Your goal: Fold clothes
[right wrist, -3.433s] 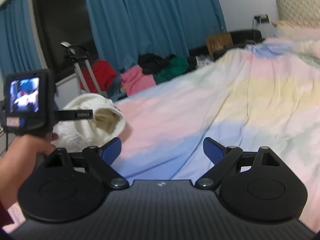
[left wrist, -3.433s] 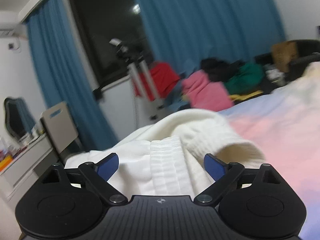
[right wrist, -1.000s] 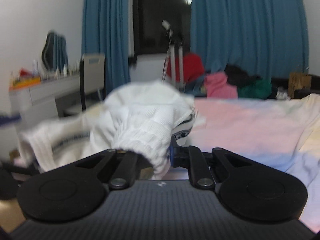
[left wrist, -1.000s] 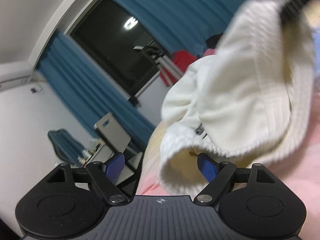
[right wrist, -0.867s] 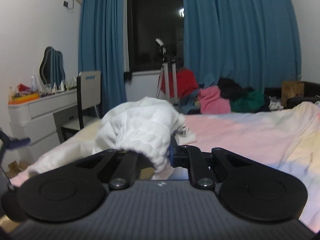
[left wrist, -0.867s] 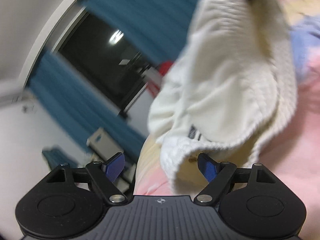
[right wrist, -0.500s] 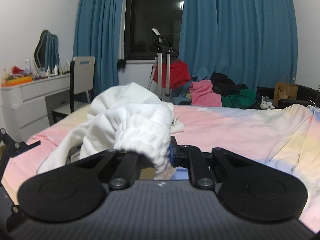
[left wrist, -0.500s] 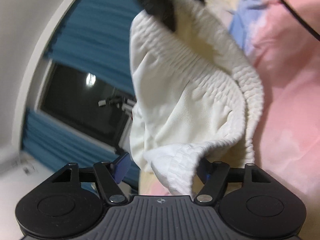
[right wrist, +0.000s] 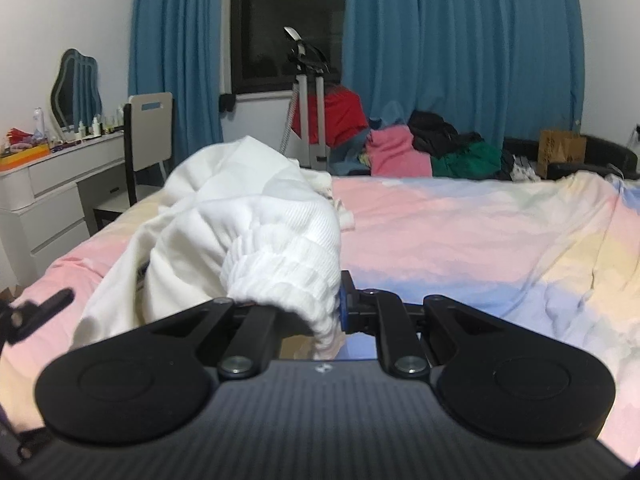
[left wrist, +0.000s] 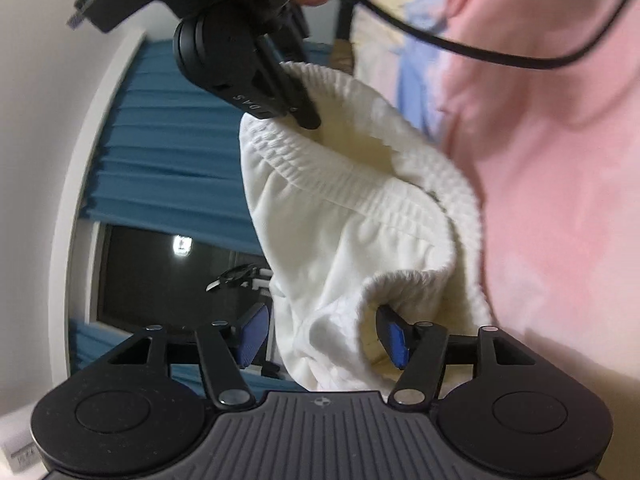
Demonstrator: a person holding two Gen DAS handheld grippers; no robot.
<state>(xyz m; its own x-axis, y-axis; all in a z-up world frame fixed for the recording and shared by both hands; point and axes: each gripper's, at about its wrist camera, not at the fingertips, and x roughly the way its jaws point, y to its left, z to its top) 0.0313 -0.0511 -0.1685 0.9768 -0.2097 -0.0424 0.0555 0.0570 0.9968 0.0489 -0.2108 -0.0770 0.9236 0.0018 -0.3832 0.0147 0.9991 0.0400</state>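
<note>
Right gripper (right wrist: 316,308) pinching white garment (right wrist: 256,216) waistband, fingertips buried; left gripper (left wrist: 320,332) spread, waistband between

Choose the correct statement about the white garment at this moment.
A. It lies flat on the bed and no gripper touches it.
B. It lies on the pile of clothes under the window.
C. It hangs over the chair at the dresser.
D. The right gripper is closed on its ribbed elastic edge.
D: the right gripper has its fingers shut on the ribbed edge of the white garment, above the bed.
</note>
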